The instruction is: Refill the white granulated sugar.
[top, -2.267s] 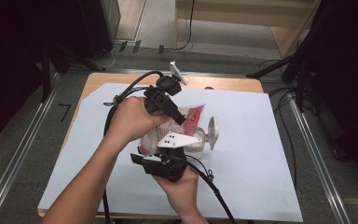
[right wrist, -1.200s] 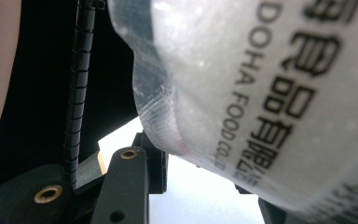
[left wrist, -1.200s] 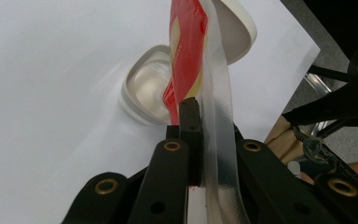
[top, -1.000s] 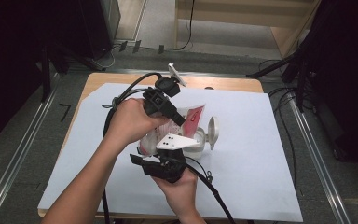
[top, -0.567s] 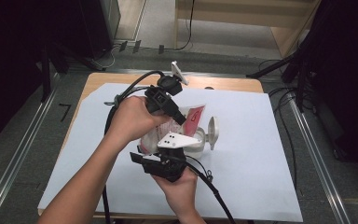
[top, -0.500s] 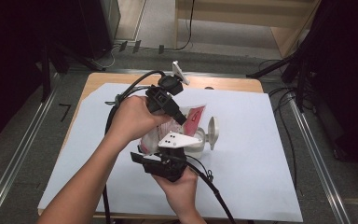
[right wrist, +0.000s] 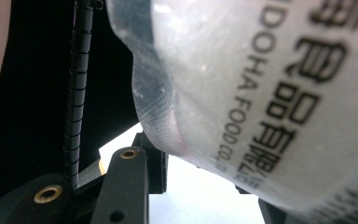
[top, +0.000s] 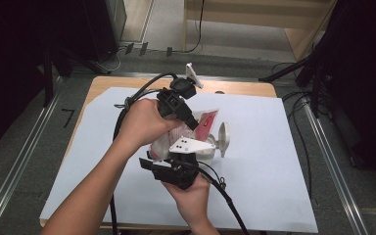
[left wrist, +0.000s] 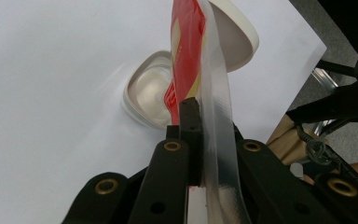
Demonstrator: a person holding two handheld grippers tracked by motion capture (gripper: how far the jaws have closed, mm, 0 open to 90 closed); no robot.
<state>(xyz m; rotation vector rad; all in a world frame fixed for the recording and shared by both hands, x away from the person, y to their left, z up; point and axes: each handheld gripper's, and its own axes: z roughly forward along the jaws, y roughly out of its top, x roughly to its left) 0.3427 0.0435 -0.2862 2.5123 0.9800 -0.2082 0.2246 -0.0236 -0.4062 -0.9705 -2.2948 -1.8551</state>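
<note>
Left gripper (left wrist: 200, 140) pinches the packet's (left wrist: 189, 56) sealed top edge, right gripper (right wrist: 196, 182) clamps its lower part, held above the open cream box (top: 219, 142); bare white sheet (top: 274, 186) all around.

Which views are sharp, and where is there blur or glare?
High view: evenly lit and sharp, dark surroundings. Left gripper view: pouch edge crisp, container behind slightly soft with glare. Right gripper view: pouch too close, print blurred, left side black.
</note>
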